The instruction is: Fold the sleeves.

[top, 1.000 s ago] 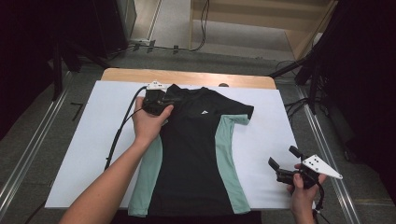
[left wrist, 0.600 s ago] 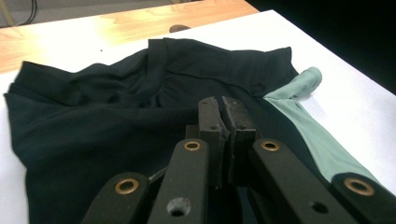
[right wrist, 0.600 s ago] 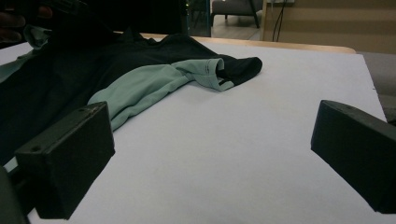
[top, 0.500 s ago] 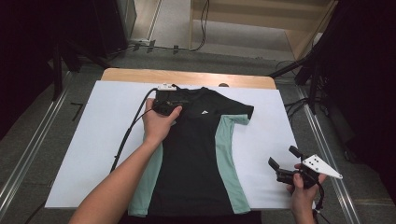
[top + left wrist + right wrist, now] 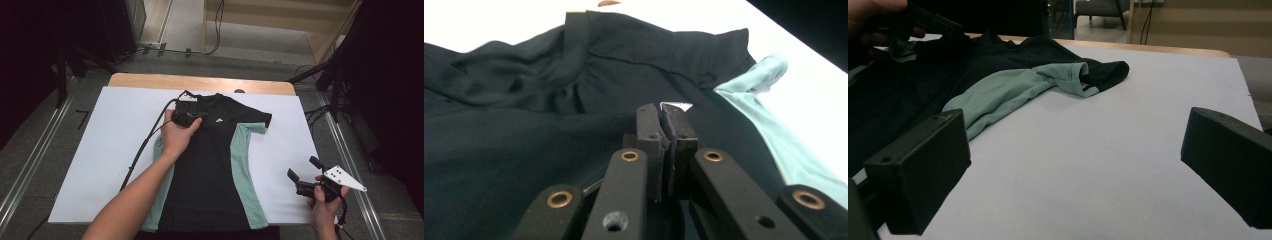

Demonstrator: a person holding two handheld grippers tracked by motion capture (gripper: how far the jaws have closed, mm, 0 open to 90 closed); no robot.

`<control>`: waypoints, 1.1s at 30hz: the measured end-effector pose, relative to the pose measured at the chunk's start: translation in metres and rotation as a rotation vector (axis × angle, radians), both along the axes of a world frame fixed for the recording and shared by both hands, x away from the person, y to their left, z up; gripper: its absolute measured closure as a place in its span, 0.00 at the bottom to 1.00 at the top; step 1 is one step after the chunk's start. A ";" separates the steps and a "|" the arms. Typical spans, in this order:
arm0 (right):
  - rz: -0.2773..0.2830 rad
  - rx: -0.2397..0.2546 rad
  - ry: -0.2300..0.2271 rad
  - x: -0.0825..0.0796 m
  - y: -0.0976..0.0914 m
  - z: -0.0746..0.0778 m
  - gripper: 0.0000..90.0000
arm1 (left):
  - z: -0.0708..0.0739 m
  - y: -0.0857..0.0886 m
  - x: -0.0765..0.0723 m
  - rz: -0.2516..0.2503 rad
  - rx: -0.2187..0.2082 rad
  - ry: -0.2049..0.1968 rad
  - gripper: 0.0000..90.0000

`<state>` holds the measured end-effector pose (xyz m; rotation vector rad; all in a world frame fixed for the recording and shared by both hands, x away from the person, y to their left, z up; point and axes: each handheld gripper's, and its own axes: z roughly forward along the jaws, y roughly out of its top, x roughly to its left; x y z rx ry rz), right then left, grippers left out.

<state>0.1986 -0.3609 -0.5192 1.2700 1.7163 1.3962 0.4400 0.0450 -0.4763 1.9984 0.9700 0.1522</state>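
A black T-shirt [image 5: 210, 170] with mint-green side panels lies face up on a white sheet [image 5: 110, 135], collar away from me. My left gripper [image 5: 192, 118] rests low over the shirt's upper chest, beside the small white logo. In the left gripper view its jaws [image 5: 663, 111] are pressed together, and no cloth shows between them above the dark fabric [image 5: 524, 150]. The shirt's left sleeve is hidden under the hand. My right gripper [image 5: 303, 168] hovers over the sheet at the front right, its jaws wide apart [image 5: 1073, 165] with nothing between them. The right sleeve [image 5: 1088, 80] lies ahead of it.
The sheet covers a wooden table [image 5: 200, 82] whose far edge shows. The left gripper's black cable [image 5: 145, 145] trails across the sheet left of the shirt. Metal rails and grey floor run along both sides; bare sheet [image 5: 1128, 150] lies right of the shirt.
My left hand with its shut gripper has slid from the shirt's left shoulder to the right and toward me, onto the chest. The right gripper has stayed put.
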 end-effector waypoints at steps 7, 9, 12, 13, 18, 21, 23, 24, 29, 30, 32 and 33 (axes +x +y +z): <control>0.001 0.001 -0.003 0.000 0.000 0.000 0.00 | -0.003 0.002 -0.002 -0.014 -0.009 -0.033 0.90; 0.001 0.002 -0.004 0.000 -0.001 0.000 0.00 | -0.001 0.003 -0.005 -0.019 -0.014 -0.073 0.75; 0.001 0.001 -0.004 0.000 0.000 0.000 0.00 | 0.006 0.003 -0.012 -0.019 -0.008 -0.130 0.53; 0.000 0.001 -0.002 0.000 0.000 0.000 0.00 | 0.009 0.004 -0.015 -0.017 0.014 -0.153 0.45; 0.000 0.001 0.000 0.000 0.000 0.000 0.00 | 0.021 0.017 -0.026 -0.006 -0.047 -0.182 0.22; 0.000 -0.001 0.000 0.000 0.000 0.000 0.00 | 0.028 0.029 -0.031 -0.024 -0.103 -0.192 0.16; 0.000 -0.001 0.000 0.000 0.000 0.000 0.00 | 0.033 0.037 -0.034 -0.037 -0.110 -0.205 0.14; 0.000 0.000 0.000 0.000 0.000 0.000 0.00 | 0.035 0.041 -0.036 -0.044 -0.116 -0.212 0.13; 0.000 -0.010 -0.004 0.001 0.000 0.000 0.00 | 0.041 0.060 -0.043 -0.064 -0.144 -0.223 0.00; 0.000 -0.011 -0.003 0.001 0.001 0.000 0.00 | 0.041 0.064 -0.044 -0.068 -0.148 -0.227 0.00; -0.001 -0.011 -0.003 0.001 0.001 0.000 0.00 | 0.042 0.069 -0.047 -0.059 -0.146 -0.229 0.00; -0.002 -0.011 -0.002 0.001 0.001 0.000 0.00 | 0.042 0.072 -0.048 -0.059 -0.148 -0.230 0.00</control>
